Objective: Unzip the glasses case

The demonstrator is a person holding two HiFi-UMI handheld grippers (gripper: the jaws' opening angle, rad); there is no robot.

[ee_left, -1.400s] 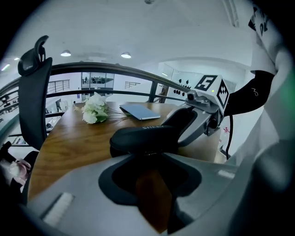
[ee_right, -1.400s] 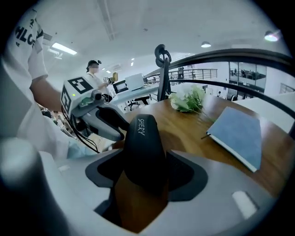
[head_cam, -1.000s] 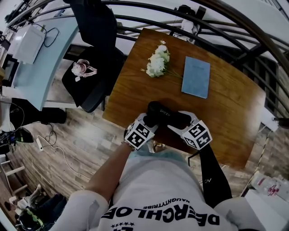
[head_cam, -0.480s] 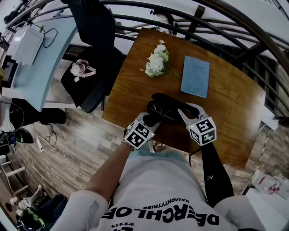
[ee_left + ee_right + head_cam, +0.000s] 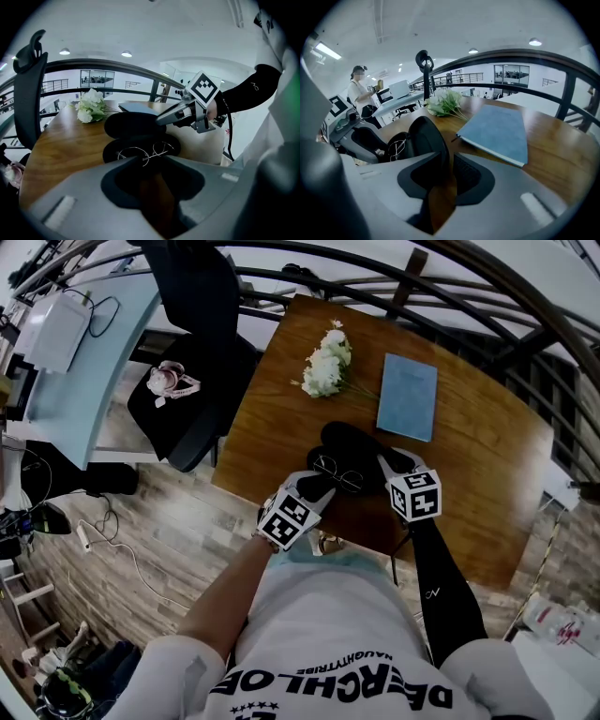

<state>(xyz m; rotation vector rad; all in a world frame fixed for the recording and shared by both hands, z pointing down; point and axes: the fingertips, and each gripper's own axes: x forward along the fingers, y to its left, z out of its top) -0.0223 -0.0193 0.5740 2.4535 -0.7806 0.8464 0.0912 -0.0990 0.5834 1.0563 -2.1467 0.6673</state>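
Note:
The black glasses case (image 5: 349, 442) lies open on the wooden table, near its front edge. Its lid (image 5: 133, 125) stands up behind the lower half, where wire-framed glasses (image 5: 336, 472) rest. My left gripper (image 5: 317, 487) is shut on the near end of the lower half (image 5: 140, 146). My right gripper (image 5: 387, 463) is at the lid's right end. Its jaws have just been closing, and the lid's rim (image 5: 427, 137) sits between them in the right gripper view. In the left gripper view the right gripper's fingertips (image 5: 163, 119) touch the lid.
White flowers (image 5: 323, 367) and a blue notebook (image 5: 407, 397) lie farther back on the table (image 5: 469, 484). A black office chair (image 5: 192, 352) stands off the table's left edge. Metal railing curves behind the table. A person (image 5: 358, 96) stands far off.
The case was closed a second ago and now lies open with the glasses showing. My right gripper moved up along the case and rolled, following the lid. The left gripper stayed put.

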